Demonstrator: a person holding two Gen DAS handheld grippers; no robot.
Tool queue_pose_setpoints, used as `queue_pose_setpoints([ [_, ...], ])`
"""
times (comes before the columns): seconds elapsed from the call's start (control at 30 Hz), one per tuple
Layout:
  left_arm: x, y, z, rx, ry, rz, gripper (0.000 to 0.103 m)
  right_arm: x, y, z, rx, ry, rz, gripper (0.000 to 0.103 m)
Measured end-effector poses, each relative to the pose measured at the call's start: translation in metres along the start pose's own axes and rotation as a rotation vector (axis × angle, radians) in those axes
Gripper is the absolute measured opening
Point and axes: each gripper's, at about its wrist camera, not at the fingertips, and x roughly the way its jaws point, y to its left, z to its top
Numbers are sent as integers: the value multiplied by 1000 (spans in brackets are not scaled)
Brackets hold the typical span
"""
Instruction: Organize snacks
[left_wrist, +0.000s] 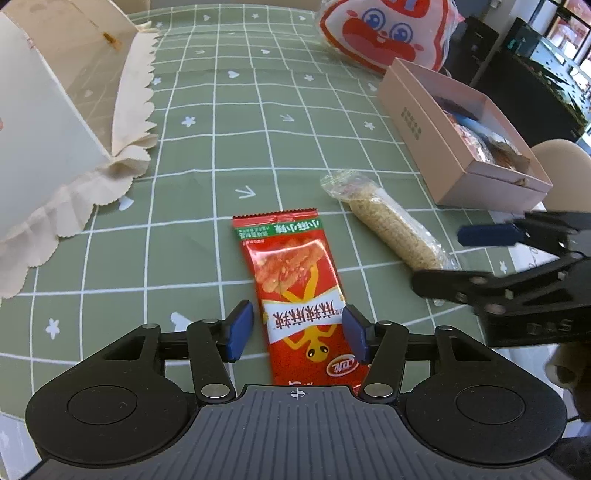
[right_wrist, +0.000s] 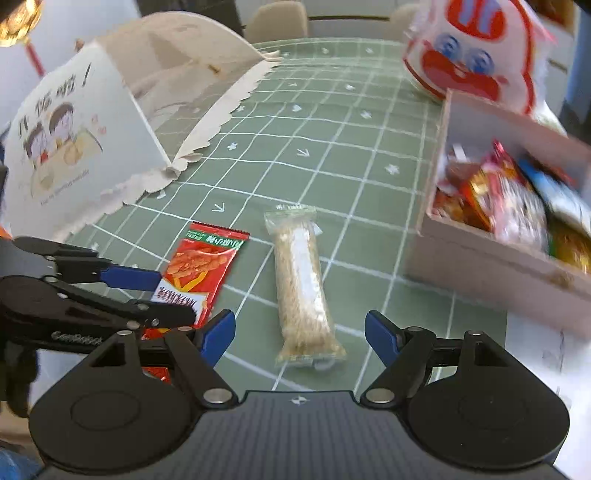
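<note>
A red snack packet (left_wrist: 295, 291) lies flat on the green checked tablecloth (left_wrist: 221, 147). My left gripper (left_wrist: 298, 332) straddles its lower half, open, with a narrow gap beside the left pad (left_wrist: 240, 328). To its right lies a cereal bar in clear wrap (left_wrist: 391, 221). My right gripper (left_wrist: 437, 258) reaches in at that bar's near end. In the right wrist view the bar (right_wrist: 301, 280) runs lengthwise between the blue pads of my right gripper (right_wrist: 301, 336), which stands open and wide of it. The red packet (right_wrist: 203, 266) and my left gripper (right_wrist: 162, 295) appear at the left.
A pink open box (left_wrist: 417, 125) (right_wrist: 480, 266) holding several wrapped snacks stands at the right. Behind it leans a white bag with a red cartoon face (left_wrist: 384, 33) (right_wrist: 472, 62). A large white paper bag with scalloped edges (left_wrist: 37, 129) (right_wrist: 81, 147) fills the left.
</note>
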Motion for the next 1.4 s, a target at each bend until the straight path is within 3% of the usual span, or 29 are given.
queue_pose_setpoints([
  [0.13, -2, 3, -1, -29, -5, 0, 54, 17, 4, 12, -31, 2, -27, 75],
  [0.2, -2, 4, -1, -36, -6, -1, 54, 25, 4, 17, -39, 16, -19, 59],
  [0.27, -2, 3, -2, -33, -6, 0, 54, 30, 7, 20, -50, 37, -20, 30],
  [0.3, -3, 2, -2, -28, -6, 2, 54, 31, 9, 20, -57, 46, -27, 29],
  [0.73, 3, -14, 2, -4, -19, 76, 59, -27, -1, -24, -29, 50, -17, 29],
  [0.97, 13, -30, 5, 17, -10, 101, 84, -23, -5, -60, -77, 57, -140, 29],
  [1.03, 17, -37, 3, 45, -12, 125, 86, -25, -7, -63, -72, 35, -139, 30],
  [1.13, 17, -41, 0, 64, -26, 147, 83, -24, -9, -63, -45, 16, -131, 31],
  [1.23, 12, -38, -3, 71, -62, 192, 58, -22, -13, -60, -12, 2, -112, 34],
  [1.4, 7, -32, -9, 54, -90, 168, 54, -21, -15, -55, -14, 9, -86, 29],
])
